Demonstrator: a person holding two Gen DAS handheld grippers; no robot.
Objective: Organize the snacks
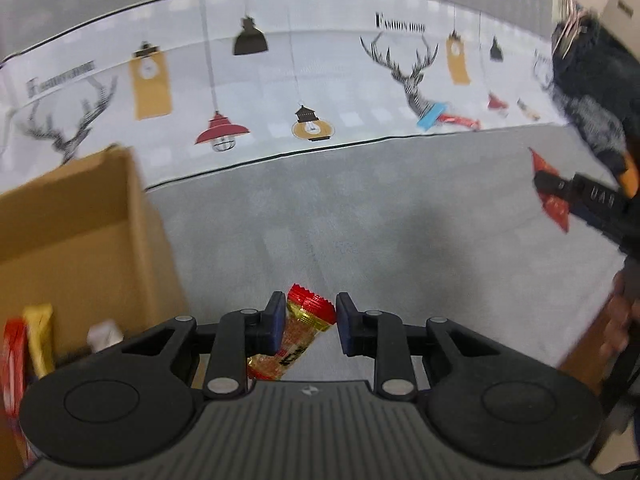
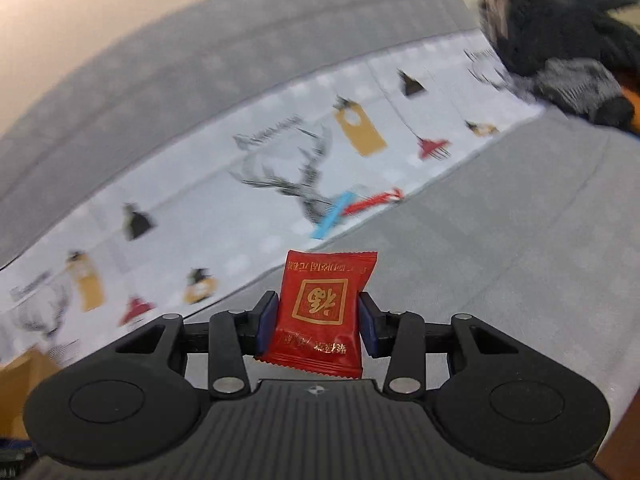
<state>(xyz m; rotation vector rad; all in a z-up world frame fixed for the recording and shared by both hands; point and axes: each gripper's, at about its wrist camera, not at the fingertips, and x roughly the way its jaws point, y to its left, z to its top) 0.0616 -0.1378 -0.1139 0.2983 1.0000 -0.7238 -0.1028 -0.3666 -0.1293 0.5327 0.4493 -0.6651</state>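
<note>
Red-and-gold candy up off the grey surface, caught in the left gripper. Leaning against the left blue pad, top end tilted toward the right pad; a sliver of grey showing there, so cannot tell whether both pads press. Jaws narrow.

Over on the right, red packet with the gold square print, upright and pinched flat between the blue pads of the right gripper. Jaws narrowed onto both side edges, packet lifted clear of the grey below. Same packet seen from the left wrist view, far right, nipped in black fingers.

Lower left in the left view, open cardboard box, brown walls blurred. Inside, at the bottom corner, a yellow bar standing beside a red pack, something pale next to them.

Farther back, printed cloth with deer heads, lamps and tags running across the grey. On its near edge, a blue snack touching a red wrapper; two more small wrapped pieces a little to the right, too blurred to name.

Upper right, dark fuzzy sleeve. Hand at the right edge, blurred.
</note>
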